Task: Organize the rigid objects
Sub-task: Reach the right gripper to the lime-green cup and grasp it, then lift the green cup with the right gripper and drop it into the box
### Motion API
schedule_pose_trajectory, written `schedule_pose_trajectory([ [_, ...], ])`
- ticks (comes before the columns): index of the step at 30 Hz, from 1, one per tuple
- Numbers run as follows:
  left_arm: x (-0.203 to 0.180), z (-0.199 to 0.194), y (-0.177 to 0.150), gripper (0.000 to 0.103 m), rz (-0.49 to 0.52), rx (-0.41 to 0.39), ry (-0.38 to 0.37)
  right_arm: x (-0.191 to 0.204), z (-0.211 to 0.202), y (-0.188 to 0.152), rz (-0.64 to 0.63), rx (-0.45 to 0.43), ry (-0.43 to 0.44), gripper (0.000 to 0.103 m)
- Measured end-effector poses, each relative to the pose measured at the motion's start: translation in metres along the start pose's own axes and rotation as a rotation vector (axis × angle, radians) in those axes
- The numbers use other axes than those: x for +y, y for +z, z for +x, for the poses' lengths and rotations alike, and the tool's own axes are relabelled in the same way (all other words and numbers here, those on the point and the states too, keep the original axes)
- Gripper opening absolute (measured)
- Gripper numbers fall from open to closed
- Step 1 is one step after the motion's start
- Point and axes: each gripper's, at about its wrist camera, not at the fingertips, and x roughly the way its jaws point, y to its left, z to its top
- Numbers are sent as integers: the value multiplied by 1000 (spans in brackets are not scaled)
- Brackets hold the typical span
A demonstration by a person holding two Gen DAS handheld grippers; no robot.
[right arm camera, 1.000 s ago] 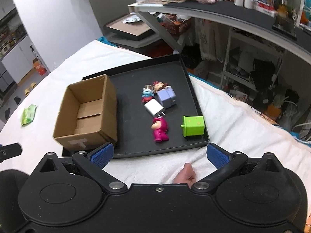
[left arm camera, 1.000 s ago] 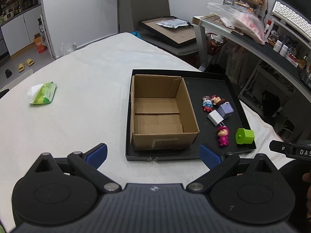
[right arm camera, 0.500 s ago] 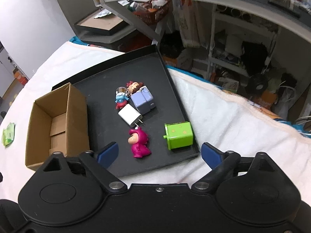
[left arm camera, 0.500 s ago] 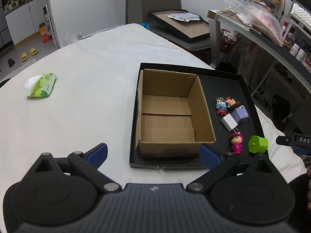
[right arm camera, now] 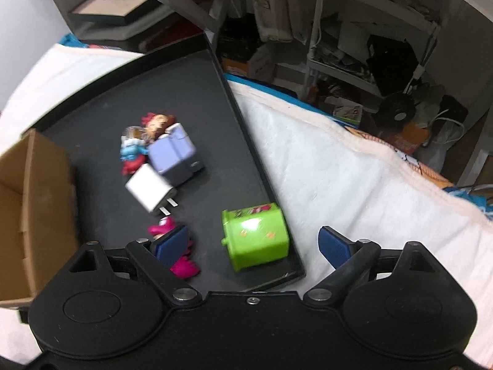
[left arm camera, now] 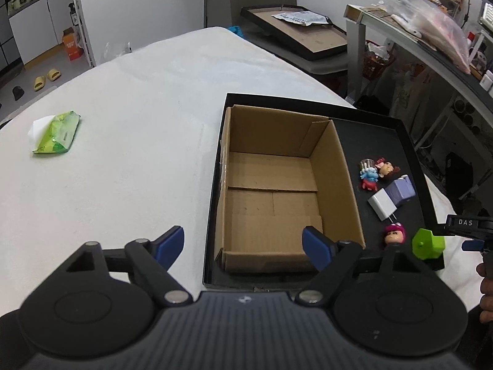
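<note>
The black tray [left arm camera: 403,135] lies on the white-covered counter [left arm camera: 138,141], its right rim close to the counter's right edge. An open cardboard box [left arm camera: 274,185] fills the tray's left half, its long axis running near to far, mouth up and nothing in it. To the right of the box, on the bare tray floor, the small things sit in a loose line: two little figures [right arm camera: 144,135] farthest, a lilac block [right arm camera: 175,157] touching them, then a white plug adapter [right arm camera: 149,191] lying flat with its prongs pointing toward the near right. A pink figure [right arm camera: 181,265] lies near the front rim, partly behind a finger pad. The green cube [right arm camera: 257,239] rests tilted in the tray's near right corner, just beside the rim.

The right gripper [right arm camera: 252,246] has its fingers spread wide and empty, straddling the green cube from above. The left gripper [left arm camera: 243,243] hangs over the box's near wall, fingers also wide apart, holding nothing. Open counter stretches to the left, where a green packet [left arm camera: 57,132] lies well apart
</note>
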Motion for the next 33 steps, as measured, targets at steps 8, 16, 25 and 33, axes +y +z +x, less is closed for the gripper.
schedule_pose_trajectory([
  [8,9,39,5,64,-66,68,21,7,41,10,-30,85,-47,84],
  [16,14,66,4,47,-111,129,30,10,55,13,-48,94,-47,59],
  [25,21,78,1,11,-148,142,49,-1,44,19,32,29,-29,26],
  [33,22,79,0,11,-152,141,48,-7,42,21,70,10,-48,20],
])
